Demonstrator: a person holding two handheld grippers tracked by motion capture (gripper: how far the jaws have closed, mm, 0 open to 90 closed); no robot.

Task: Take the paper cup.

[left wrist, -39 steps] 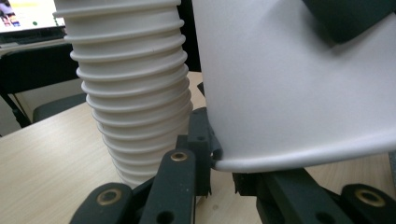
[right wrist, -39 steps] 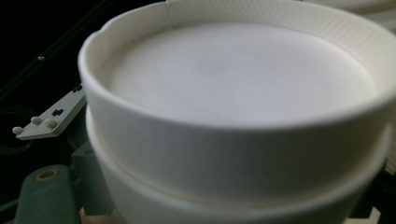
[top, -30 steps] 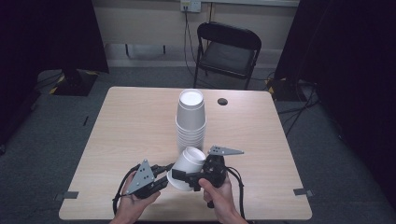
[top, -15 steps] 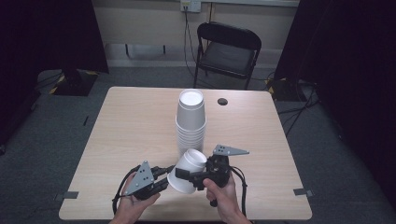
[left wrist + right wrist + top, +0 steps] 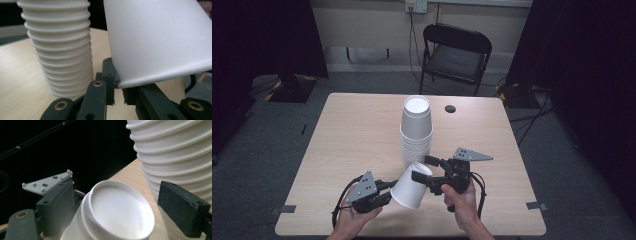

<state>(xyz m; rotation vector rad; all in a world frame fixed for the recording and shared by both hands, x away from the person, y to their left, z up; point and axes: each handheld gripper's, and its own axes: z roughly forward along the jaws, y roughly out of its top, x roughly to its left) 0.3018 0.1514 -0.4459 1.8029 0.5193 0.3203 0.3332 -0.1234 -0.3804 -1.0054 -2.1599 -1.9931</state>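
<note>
**One loose cup held beside the stack**

One tall stack of white paper cups point(image 5: 416, 131) stands upside down near the middle of the table point(image 5: 347, 135); its ribbed rims are too close together to count surely. Just in front of the stack, on the person's side, a single white cup point(image 5: 411, 185) hangs tilted in the air, its base toward the stack and its mouth toward the person's left.

Two grippers work at this cup. The left gripper point(image 5: 384, 192), lying left of the stack's foot, has its jaws nearly together, pinching the cup's rim point(image 5: 130, 83) between the pads. The right gripper point(image 5: 428, 169), right of the cup, has its jaws standing wide: one black pad point(image 5: 183, 208) sits close against the stack's lower rims, the other lies beside the cup's base end point(image 5: 120, 210), and whether either presses the cup cannot be told.

Beyond the stack lie one small dark disc point(image 5: 450, 108) on the table and one black folding chair point(image 5: 456, 55) behind it.
</note>
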